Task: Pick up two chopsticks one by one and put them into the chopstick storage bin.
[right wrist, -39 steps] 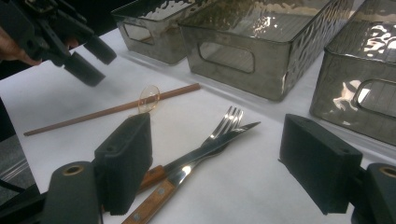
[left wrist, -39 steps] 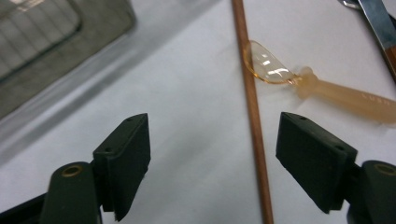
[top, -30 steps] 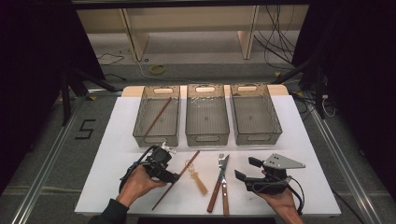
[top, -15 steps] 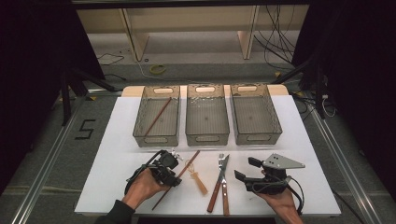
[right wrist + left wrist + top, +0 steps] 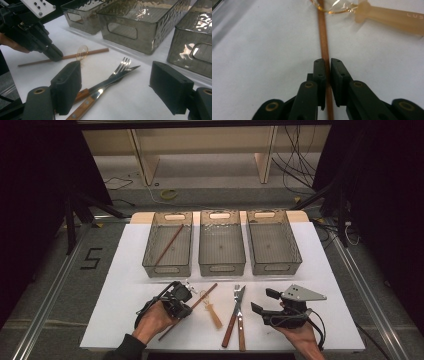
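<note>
**Now clamped: your left gripper has the chopstick along its own line**

Your left gripper has just been closing, and its jaws now pinch the brown chopstick between them. In the left gripper view the stick runs straight ahead from the pads, parallel to the jaws and not across them, so you hold it lengthwise, some way in from its near end. It lies flat on the white table. From above, the chopstick's long axis is a diagonal: near end by your left forearm, far end pointing up and right toward the middle bin. A clear plastic spoon with a tan handle lies touching or just beside the far stretch, so a lift could drag it.

Your right gripper rests well apart with its jaws wide and nothing between them, nearest the fork and knife. The left bin already holds a matching stick.
</note>
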